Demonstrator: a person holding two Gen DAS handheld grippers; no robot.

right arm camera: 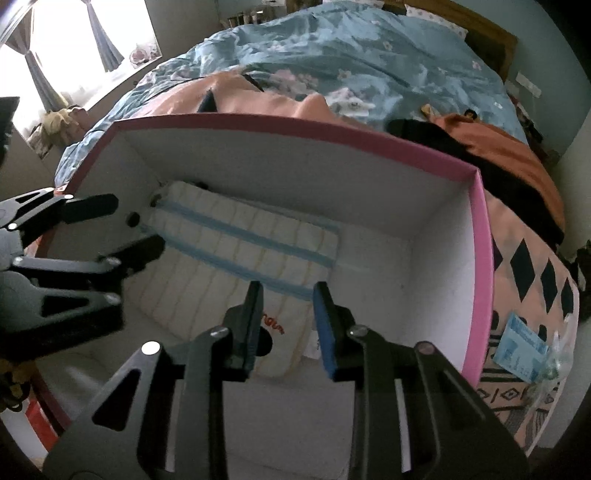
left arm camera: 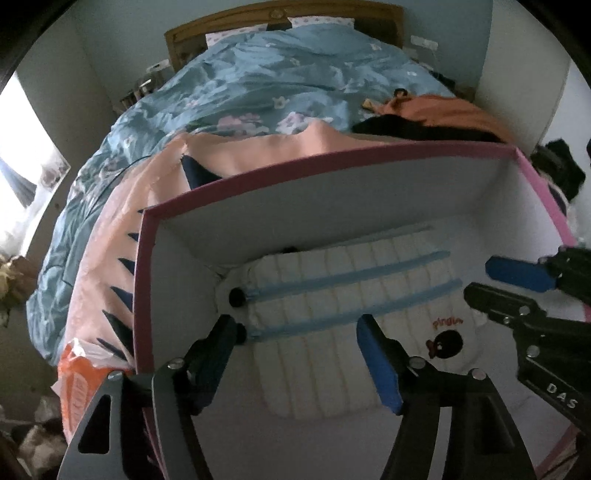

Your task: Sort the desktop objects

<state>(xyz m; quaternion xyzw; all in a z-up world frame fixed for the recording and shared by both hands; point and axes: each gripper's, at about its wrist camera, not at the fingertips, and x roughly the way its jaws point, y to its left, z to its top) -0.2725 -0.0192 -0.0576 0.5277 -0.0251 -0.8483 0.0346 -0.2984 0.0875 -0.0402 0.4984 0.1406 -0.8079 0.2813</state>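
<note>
Plainly both grippers point down into the pink-rimmed box (left arm camera: pixel 369 155). Left gripper (left arm camera: pixel 299 328): jaws spread wide, nothing pinched, hanging over the zipper-pull end of the white pencil case (left arm camera: pixel 351 295). Right gripper (right arm camera: pixel 286 299): jaws partly open, straddling the case's printed end; contact cannot be told. The case lies flat on the box floor, long axis running across from left fingers to right. Each hand sits near its own end.

beyond my work i see a bed (left arm camera: pixel 295 74) under a blue floral duvet (right arm camera: pixel 369 48), an orange garment (left arm camera: pixel 450 110) lying on it, and a curtained window (right arm camera: pixel 92 33).
</note>
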